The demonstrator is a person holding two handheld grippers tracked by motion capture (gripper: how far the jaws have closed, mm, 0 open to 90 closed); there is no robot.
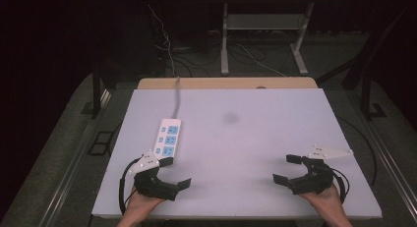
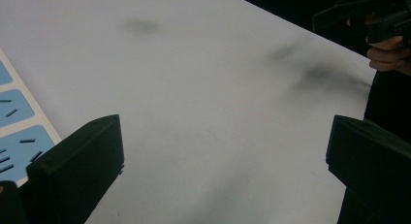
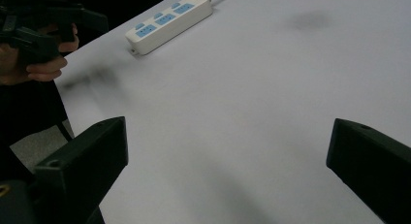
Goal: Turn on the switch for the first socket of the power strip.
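A: Why is the bench [image 1: 255, 138] so bare?

B: It gives both hands room. The one thing on it is the power strip [image 1: 167, 137], lying flat at the left side with its cord [image 1: 177, 97] running off the far edge, probably so the lead stays clear of the work.

A: And the left hand-held gripper [image 1: 173, 174]?

B: It sits just beside the strip's near end, jaws spread wide with nothing between them, apparently ready to reach for it.

A: The right hand-held gripper [image 1: 289, 168]?

B: Well apart at the near right, jaws equally wide and empty, resting low over the bench, likely waiting its turn.
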